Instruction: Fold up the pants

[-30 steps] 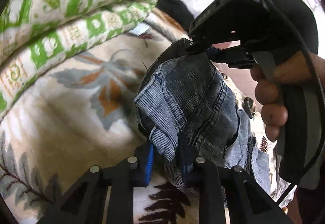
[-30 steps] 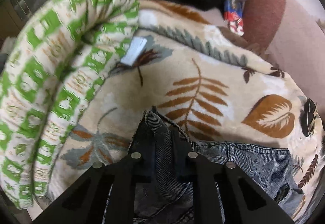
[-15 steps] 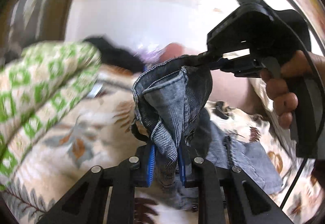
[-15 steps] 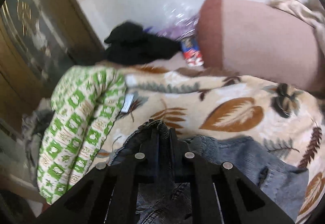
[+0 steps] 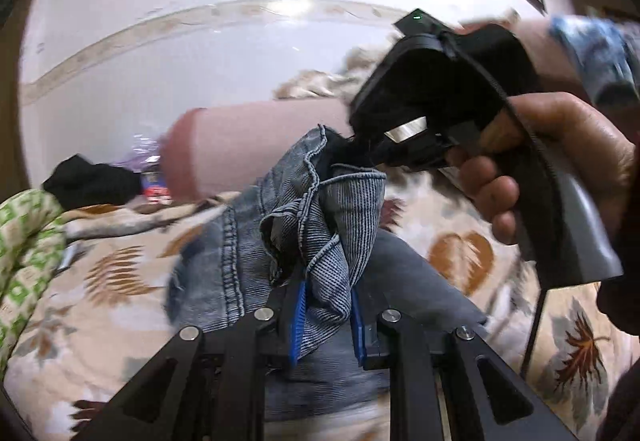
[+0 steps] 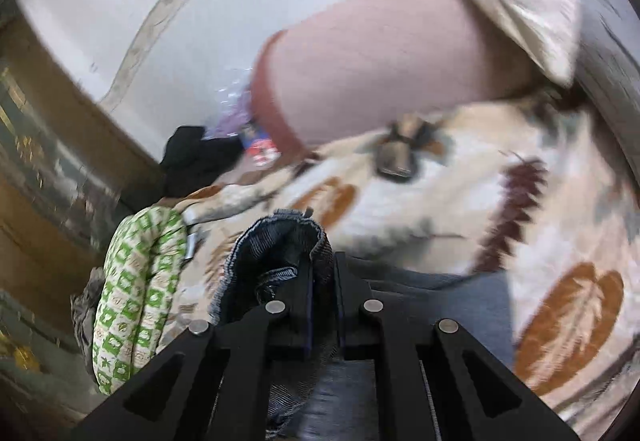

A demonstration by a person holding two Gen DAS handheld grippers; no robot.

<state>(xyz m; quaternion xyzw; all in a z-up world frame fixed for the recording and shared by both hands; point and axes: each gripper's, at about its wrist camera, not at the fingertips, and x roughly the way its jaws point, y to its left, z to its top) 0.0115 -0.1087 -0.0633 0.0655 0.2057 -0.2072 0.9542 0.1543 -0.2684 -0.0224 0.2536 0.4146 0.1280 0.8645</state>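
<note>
We've got both the left gripper (image 5: 326,315) and right gripper (image 6: 323,297) clenched on the pants (image 5: 320,225) hem, lifted off the bed (image 5: 460,253) so we can swing the fold over.

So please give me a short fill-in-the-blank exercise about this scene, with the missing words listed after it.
1. Both grippers are shut on the ____ jeans.
2. The blanket under the jeans has a pattern of ____.
3. The left gripper has pads coloured ____.
4. In the left view, the folded quilt at the left edge is white and ____.

Missing words: blue; leaves; blue; green
</note>
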